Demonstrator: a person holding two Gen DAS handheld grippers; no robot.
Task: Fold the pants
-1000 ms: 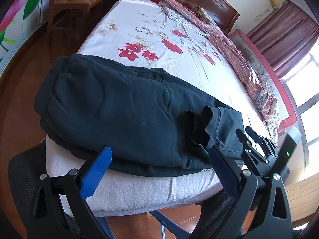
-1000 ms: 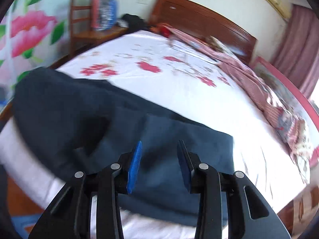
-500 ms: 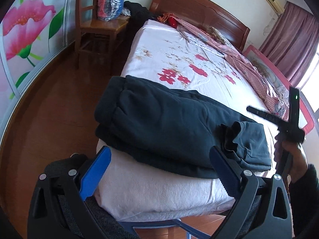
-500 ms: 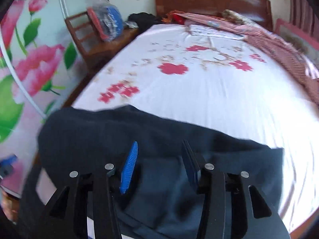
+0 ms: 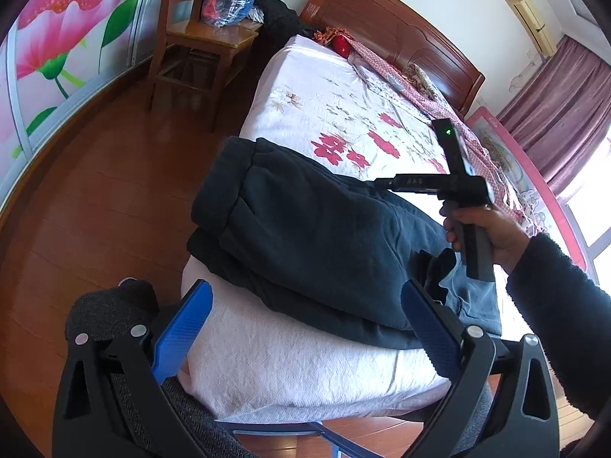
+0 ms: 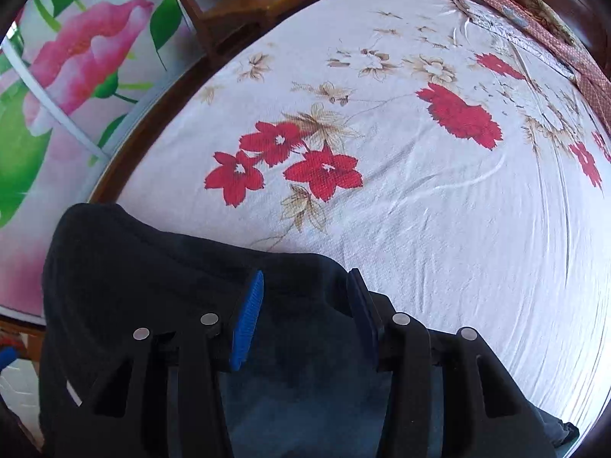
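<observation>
The dark pants sit folded in a thick stack at the foot corner of the bed — waistband end toward the wooden floor side. Left gripper hangs off the bed's edge, fingers spread wide, nothing in them. Right gripper hovers over the pants — fingers apart, not pinching any fabric.

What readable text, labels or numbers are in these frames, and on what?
None reads for certain.
Faint light characters on the black bar of the right gripper's body: too small and blurred to quote.
Green light on its upright mount: a lamp, no text.
Dark pants, floral bedsheet, wall mural: no lettering visible.
</observation>
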